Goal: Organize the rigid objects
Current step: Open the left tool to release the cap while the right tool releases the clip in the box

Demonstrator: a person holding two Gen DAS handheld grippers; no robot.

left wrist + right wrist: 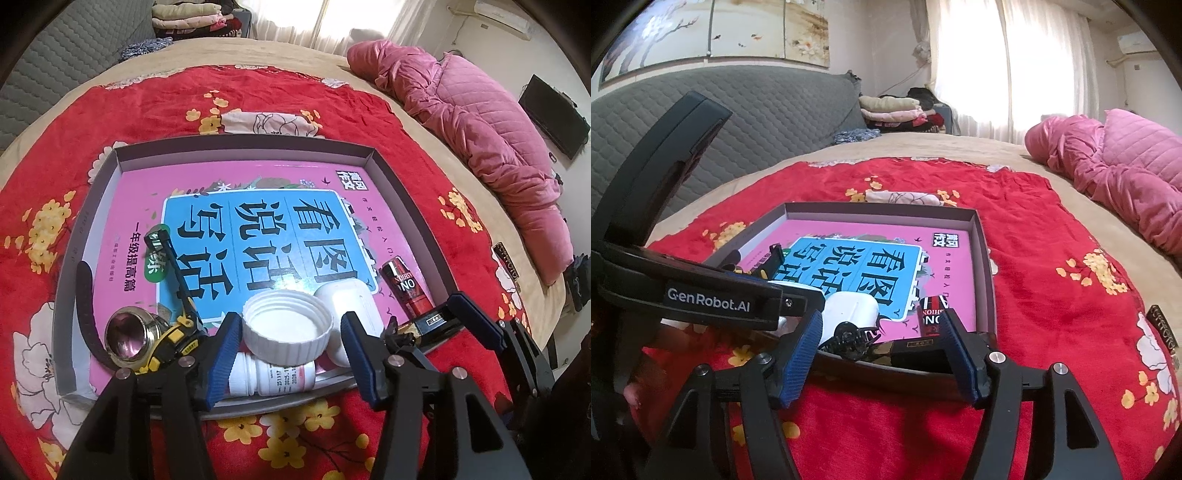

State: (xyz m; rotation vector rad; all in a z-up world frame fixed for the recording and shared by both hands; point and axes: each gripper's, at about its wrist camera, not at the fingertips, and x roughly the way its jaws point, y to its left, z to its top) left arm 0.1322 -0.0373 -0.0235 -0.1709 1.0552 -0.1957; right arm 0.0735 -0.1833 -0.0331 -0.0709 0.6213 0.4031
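Nearest me, my left tongs (286, 341) stand open, the blue pads either side of a white cap (287, 326) that lies hollow side up; I can't tell whether the pads touch it. Under the cap lies a white pill bottle (271, 376) on its side. My right tongs (882, 343) are open too, over the near edge of the tray (982, 236), with a black box (916, 352) and a dark hair clip (849, 338) between the pads, gripping neither.

At nine o'clock of the cap sits a yellow tape measure (177, 332) with a shiny metal fitting (127, 338) beside it and a black strap (86, 310) curving past. At three o'clock is a white earbud case (356, 306), then a red can (404, 291) lying flat. All of it rests on a pink book (258, 206) that fills the tray.

The tray sits on a red flowered blanket (258, 96) on the bed. At two o'clock, further back, lies a pink quilt (461, 110); at eleven o'clock, folded clothes (188, 16).
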